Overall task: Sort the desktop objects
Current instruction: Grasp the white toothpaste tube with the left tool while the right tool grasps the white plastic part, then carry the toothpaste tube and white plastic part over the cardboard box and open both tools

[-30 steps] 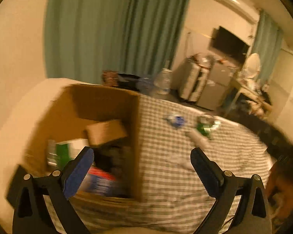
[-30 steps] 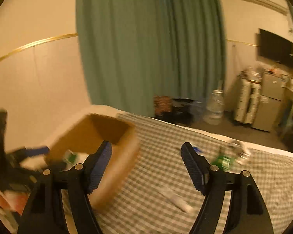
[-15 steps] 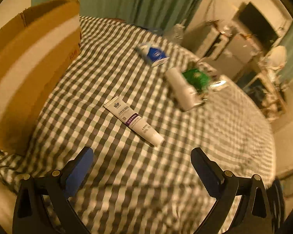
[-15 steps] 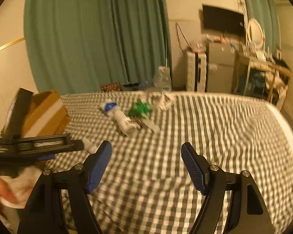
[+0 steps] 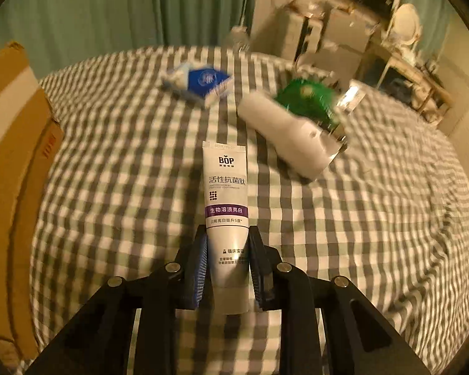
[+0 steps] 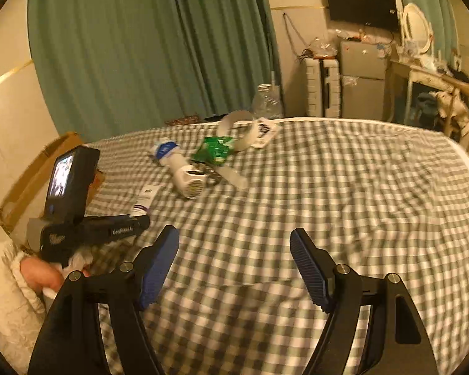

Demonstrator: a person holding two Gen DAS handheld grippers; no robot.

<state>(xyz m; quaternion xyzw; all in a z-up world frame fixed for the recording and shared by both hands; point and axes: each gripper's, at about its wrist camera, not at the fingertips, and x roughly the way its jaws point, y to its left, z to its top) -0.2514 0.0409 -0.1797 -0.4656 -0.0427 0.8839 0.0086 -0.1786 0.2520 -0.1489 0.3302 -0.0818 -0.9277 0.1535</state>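
Observation:
My left gripper [image 5: 227, 234] is shut on the cap end of a white BOP toothpaste tube [image 5: 225, 193] that lies on the checked cloth [image 5: 125, 187]. The tube also shows in the right wrist view [image 6: 144, 198], with the left gripper [image 6: 140, 218] at its near end. My right gripper [image 6: 234, 243] is open and empty above the cloth. Further back lie a white cylinder [image 5: 289, 136], a green packet [image 5: 306, 98] and a blue-and-white packet [image 5: 203, 79]. The cardboard box [image 5: 12, 162] stands at the left.
A white strip and a label [image 6: 250, 126] lie at the far side of the cloth. Beyond are green curtains [image 6: 147, 47], a plastic bottle [image 6: 267, 100], a small fridge [image 6: 362, 84] and a cluttered desk [image 6: 431, 75].
My left gripper swung from the box to the cloth, came down on the toothpaste tube and closed on it. My right gripper stayed open and turned toward the cloth.

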